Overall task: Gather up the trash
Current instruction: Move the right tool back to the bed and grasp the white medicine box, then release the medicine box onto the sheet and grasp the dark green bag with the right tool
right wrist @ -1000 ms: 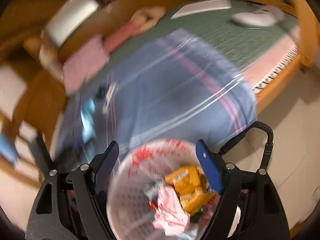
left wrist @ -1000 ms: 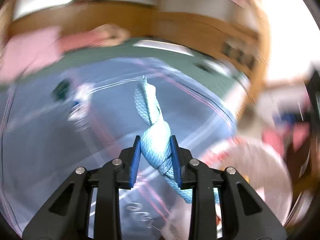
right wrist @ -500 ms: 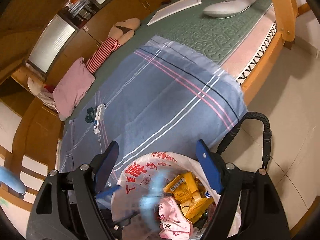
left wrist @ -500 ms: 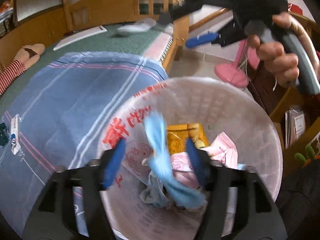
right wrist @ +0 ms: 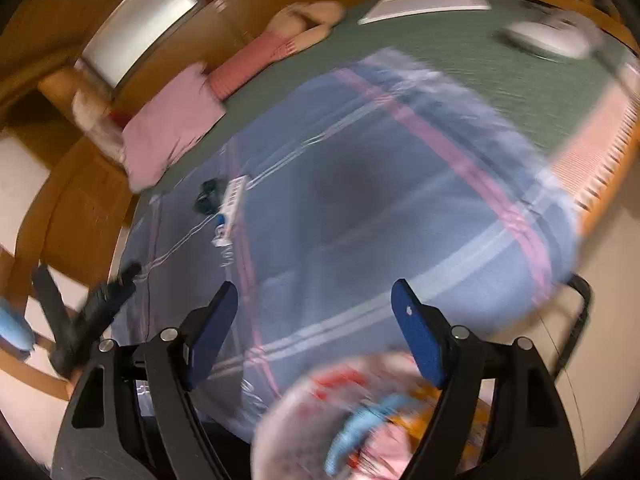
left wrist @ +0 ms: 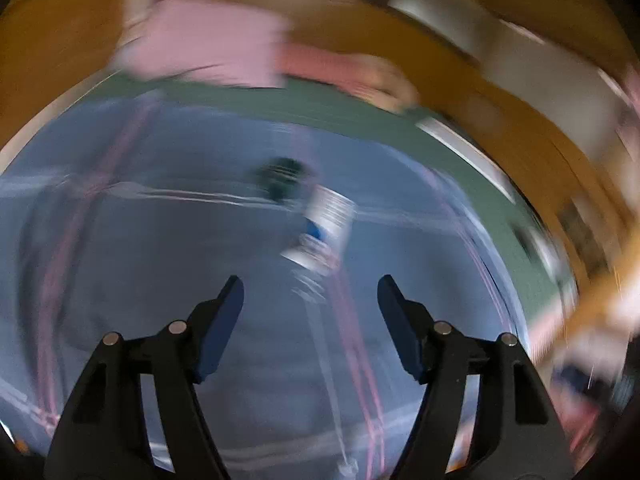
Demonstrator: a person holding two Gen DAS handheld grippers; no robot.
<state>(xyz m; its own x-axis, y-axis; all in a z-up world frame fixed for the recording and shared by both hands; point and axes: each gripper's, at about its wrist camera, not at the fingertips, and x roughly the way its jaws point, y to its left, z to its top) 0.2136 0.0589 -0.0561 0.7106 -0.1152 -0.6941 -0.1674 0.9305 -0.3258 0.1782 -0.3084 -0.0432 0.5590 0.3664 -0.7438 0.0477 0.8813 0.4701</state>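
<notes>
Wooden bed framing and cabinets are ringing a green mattress [right wrist: 472, 68], and across it a blue blanket with pink and white stripes [right wrist: 380, 216] is spreading toward the near edge, much of it smeared by motion. Over that blanket the left gripper [left wrist: 310, 300] is hanging with its blue-padded jaws well apart and nothing between them; they have just been closing a little from a wider spread. Beyond its fingertips, near the middle of the blanket, a long white wrapper with blue print [left wrist: 326, 226] is lying flat, and a small dark teal scrap [left wrist: 282, 178] is sitting just beside its far end. The right gripper [right wrist: 314, 304] is holding its blue pads wide apart too, empty, pointing down over the blanket's near edge. Under its right finger, off the near edge of the bed, a white mesh trash basket with red lettering [right wrist: 288, 420] is standing, and inside it a crumpled light blue wrapper [right wrist: 360, 428] is lying on pink and yellow packets, all blurred. From the right wrist view the same white wrapper and teal scrap are showing toward the blanket's left edge. At the bed's head corner a pink pillow [right wrist: 168, 128] is lying beside a red-striped plush toy [right wrist: 264, 56].
</notes>
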